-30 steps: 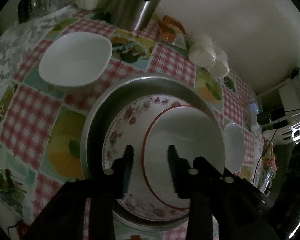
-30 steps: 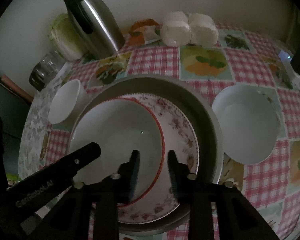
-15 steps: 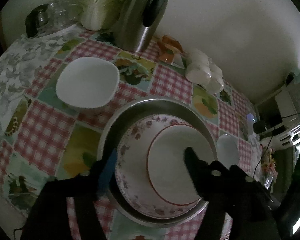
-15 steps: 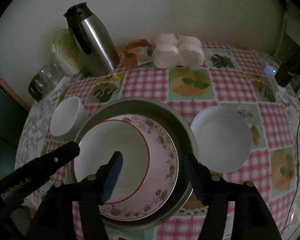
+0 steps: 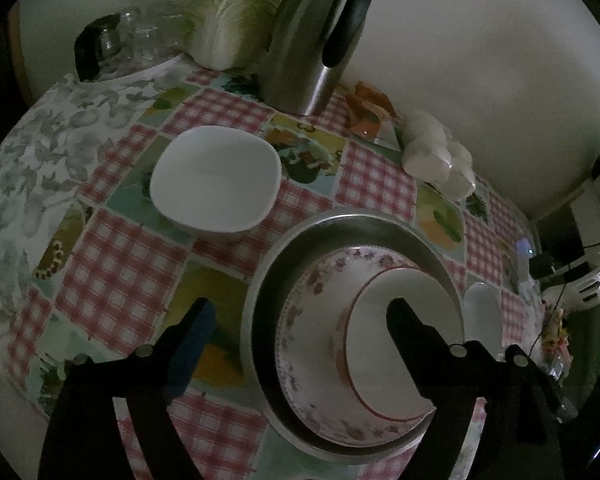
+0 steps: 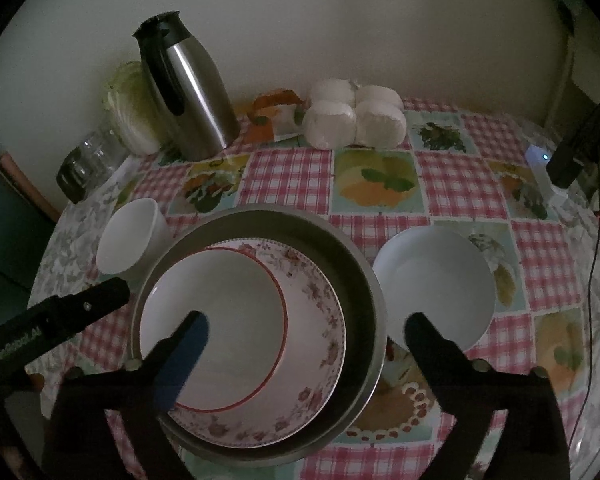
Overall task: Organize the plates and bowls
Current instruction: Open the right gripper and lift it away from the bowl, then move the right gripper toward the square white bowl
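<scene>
Plates and bowls: nested stack set down, both tongs let go

Red-rimmed white bowl sits off-centre in the pink floral-bordered plate, which lies in the round grey metal basin on the checked fruit-print tablecloth. The left gripper and the right gripper have just been opening and now stand spread wide above the stack, pads touching nothing. Two pieces remain loose: a squarish white bowl just beside the basin on its left, and a round white bowl just beside it on the right. Likely next is fetching one of these. To do it well, I would take each with the nearer gripper, pinch the rim wall squarely, lift clear of the basin edge, and lower it level onto the red-rimmed bowl so nothing tips or chips.
</scene>
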Motion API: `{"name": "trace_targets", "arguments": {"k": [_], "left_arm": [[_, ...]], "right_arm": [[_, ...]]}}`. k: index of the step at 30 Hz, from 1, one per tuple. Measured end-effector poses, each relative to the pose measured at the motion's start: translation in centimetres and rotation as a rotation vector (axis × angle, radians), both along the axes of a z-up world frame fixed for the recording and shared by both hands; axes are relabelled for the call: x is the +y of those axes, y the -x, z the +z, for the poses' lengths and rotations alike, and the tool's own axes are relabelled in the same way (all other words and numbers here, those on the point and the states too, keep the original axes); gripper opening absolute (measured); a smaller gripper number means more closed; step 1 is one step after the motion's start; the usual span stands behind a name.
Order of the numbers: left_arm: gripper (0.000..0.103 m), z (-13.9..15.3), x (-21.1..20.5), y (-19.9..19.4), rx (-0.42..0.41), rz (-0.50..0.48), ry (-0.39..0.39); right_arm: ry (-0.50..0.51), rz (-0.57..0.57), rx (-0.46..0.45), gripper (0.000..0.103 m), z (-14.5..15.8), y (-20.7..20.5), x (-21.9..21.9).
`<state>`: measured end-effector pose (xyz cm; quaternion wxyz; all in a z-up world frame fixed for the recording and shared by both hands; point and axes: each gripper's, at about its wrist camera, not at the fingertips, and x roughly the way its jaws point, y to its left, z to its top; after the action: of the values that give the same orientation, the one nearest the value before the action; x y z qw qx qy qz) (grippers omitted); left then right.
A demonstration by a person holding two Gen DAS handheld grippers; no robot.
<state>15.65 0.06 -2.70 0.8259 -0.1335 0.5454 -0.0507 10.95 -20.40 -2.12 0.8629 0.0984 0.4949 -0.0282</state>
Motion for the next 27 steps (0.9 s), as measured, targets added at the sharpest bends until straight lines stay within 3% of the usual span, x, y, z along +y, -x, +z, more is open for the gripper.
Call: {"name": "trace_targets", "arguments": {"k": [7,11,21,27], "left_arm": [[0.089,0.0,0.6,0.0,-0.009,0.034,-0.031],[0.097,0.4,1.1,0.1,-0.045,0.066,-0.062],[0.097,0.8,2.0,0.0,-0.072,0.104,-0.123],[0.097,1.4,1.7,0.0,-0.100,0.085,-0.139]], "right_arm": [[0.010,-0.011,-0.016,0.103,0.1,0.1,-0.3],[-0.002,-0.011,-0.015,0.103,0.2,0.1,-0.4],[0.015,0.009,-0.032,0.103,0.8,0.1,0.2],[-0.034,0.050,-0.067,0.103,1.1,0.1,1.1]]}}
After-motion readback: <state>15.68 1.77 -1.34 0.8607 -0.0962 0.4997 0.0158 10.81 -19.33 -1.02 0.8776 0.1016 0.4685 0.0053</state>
